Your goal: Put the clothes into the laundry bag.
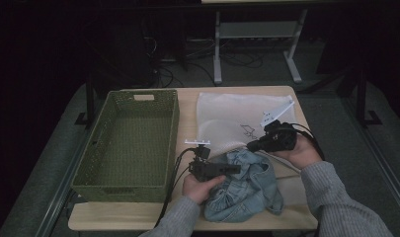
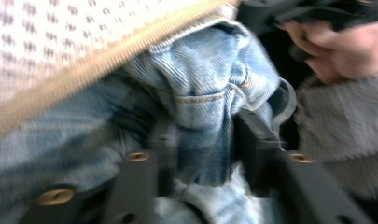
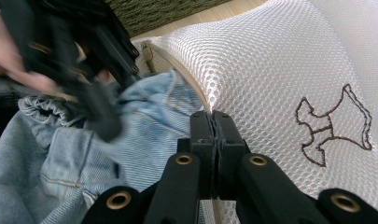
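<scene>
Nearest the person, the denim garment point(image 1: 244, 185) lies bunched at the front table edge, its top tucked into the mouth of the white mesh bag point(image 1: 232, 116). Left gripper point(image 2: 203, 144) has a denim fold clamped between its jaws. Right gripper point(image 3: 214, 133), jaws closed, pinches the bag's zipped rim. Advice: hold the rim raised and taut, feeding denim inward in short pushes. Beyond, left, stands a green basket point(image 1: 96, 148)

**Jeans at the mouth of the mesh bag**

The faded blue denim jeans point(image 1: 247, 185) lie crumpled at the counter's near edge, one fold apparently tucked into the zippered opening of the white mesh laundry bag point(image 1: 232, 116), which lies flat behind them, embroidered with a small brown outline.
</scene>
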Action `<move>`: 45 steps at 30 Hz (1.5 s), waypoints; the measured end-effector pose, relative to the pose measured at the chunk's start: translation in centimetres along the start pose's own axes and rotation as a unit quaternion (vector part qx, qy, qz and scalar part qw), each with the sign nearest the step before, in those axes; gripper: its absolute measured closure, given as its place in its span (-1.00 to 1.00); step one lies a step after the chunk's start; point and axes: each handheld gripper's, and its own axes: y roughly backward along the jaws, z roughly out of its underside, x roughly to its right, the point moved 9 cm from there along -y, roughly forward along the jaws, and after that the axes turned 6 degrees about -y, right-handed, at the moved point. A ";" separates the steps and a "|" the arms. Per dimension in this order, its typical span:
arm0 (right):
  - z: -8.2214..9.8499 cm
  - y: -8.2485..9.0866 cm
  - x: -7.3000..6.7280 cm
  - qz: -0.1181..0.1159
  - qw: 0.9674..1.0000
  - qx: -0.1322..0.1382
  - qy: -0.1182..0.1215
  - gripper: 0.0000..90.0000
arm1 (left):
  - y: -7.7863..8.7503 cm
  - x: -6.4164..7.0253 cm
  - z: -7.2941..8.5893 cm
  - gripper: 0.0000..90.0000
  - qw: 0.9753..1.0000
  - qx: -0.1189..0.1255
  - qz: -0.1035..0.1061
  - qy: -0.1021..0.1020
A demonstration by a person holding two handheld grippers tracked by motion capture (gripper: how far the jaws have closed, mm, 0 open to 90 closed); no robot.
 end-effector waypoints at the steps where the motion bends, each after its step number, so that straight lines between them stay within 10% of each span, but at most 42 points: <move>1: 0.0 0.0 -0.1 -0.002 1.000 0.001 0.000 0.96 | -0.3 -0.1 0.0 0.49 1.000 0.002 -0.003 0.003; 10: -0.3 1.4 -1.1 -0.005 1.000 0.012 0.005 0.96 | -2.2 -1.1 -1.5 0.48 0.997 0.046 -0.054 0.021; 17: 1.2 0.0 -0.2 -0.001 1.000 -0.014 -0.011 0.96 | -0.3 0.6 0.3 -0.17 0.999 0.003 -0.047 -0.016; 27: 1.2 0.0 0.3 0.001 1.000 -0.012 -0.018 0.96 | 3.7 1.6 4.5 -0.42 0.997 -0.056 -0.030 -0.033; 32: 1.0 -0.4 0.2 0.000 1.000 -0.012 -0.015 0.96 | 2.6 0.9 6.4 -0.48 0.991 -0.118 -0.048 -0.048; 33: 1.0 -0.6 0.1 -0.001 1.000 -0.015 -0.011 0.96 | 1.8 0.1 7.2 -0.24 0.982 -0.147 -0.082 -0.083; 35: 1.0 -0.6 0.0 -0.002 1.000 -0.016 -0.010 0.96 | 1.6 -0.2 7.3 0.08 0.980 -0.148 -0.088 -0.096; 37: 1.0 -0.6 -0.1 -0.003 1.000 -0.017 -0.008 0.96 | 1.3 -0.5 7.0 0.49 0.985 -0.125 -0.077 -0.089; 41: 0.9 -0.4 -0.4 -0.004 1.000 -0.011 -0.004 0.96 | 0.8 -0.1 5.1 0.70 0.997 -0.049 -0.042 -0.049; 45: 0.5 0.5 -1.0 -0.004 1.000 -0.005 0.004 0.96 | 0.2 0.2 2.8 0.71 1.000 0.013 -0.021 -0.019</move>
